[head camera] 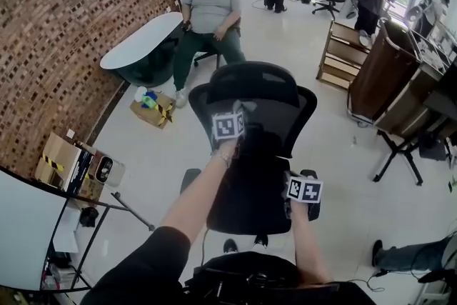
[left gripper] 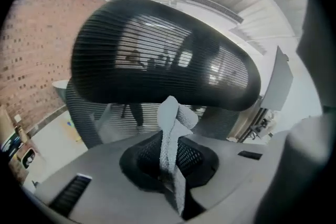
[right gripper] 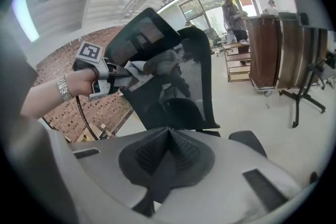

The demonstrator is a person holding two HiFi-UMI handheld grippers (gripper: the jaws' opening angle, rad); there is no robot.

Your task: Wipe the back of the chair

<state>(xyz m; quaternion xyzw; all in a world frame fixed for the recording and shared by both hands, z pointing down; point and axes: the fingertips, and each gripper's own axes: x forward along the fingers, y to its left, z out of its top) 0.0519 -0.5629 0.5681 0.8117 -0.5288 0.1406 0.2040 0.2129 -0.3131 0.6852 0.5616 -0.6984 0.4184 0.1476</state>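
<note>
Being pinched by the left tool (left gripper: 169, 168) is a grey cloth (left gripper: 171, 128), below the headrest (left gripper: 163, 50) of the chair (head camera: 253, 186). The right tool (right gripper: 167, 136) is being held shut, empty.

In the head view the chair's back (head camera: 257, 103) hides most of its base. The left hand-held gripper (head camera: 239, 143) jaws and the cloth (left gripper: 170, 134) they pinch are lost against dark mesh there. At 4 o'clock a person's leg (head camera: 414, 253) runs off the edge.
</note>
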